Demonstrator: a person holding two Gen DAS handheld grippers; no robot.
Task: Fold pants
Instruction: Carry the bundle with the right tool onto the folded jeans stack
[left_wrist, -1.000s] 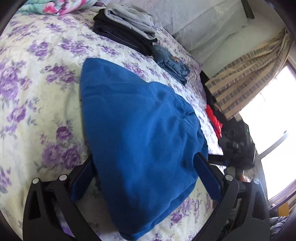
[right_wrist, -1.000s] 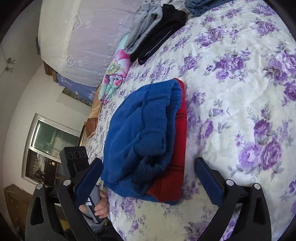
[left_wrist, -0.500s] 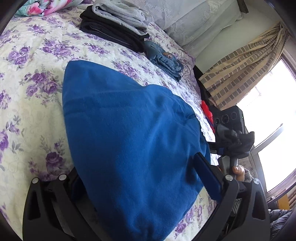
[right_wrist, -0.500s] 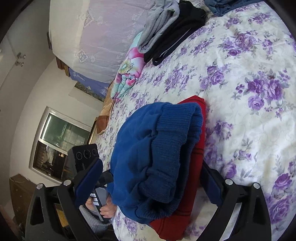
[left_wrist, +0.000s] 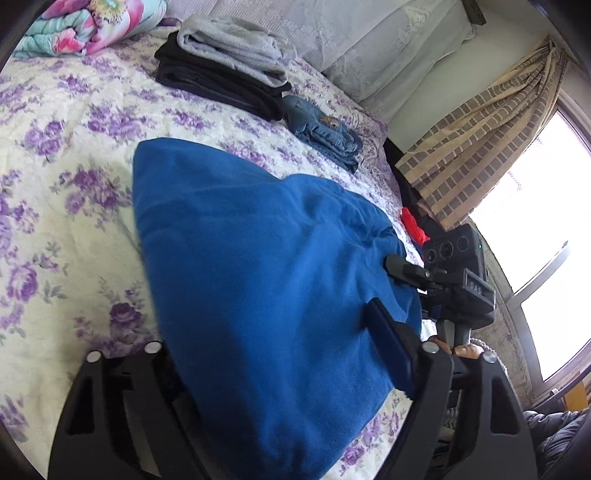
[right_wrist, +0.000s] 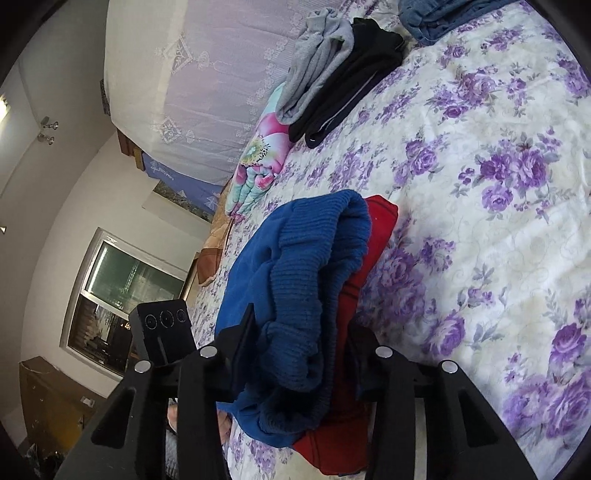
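The blue pants (left_wrist: 258, 280) lie folded near the bed's (left_wrist: 74, 122) edge, long axis running between both grippers. The right gripper (right_wrist: 299, 354) is clamped on the ribbed end; the left gripper (left_wrist: 273, 350) straddles the opposite end, jaws apart around the cloth.

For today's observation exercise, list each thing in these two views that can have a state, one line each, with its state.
blue pants: folded bundle, lying on the bed, between both tools' fingers.
left tool: open around the pants.
right tool: shut on the pants' ribbed end.
red garment: folded, under the blue pants.
grey and black clothes: folded, stacked.
jeans: folded.
curtain: drawn aside.
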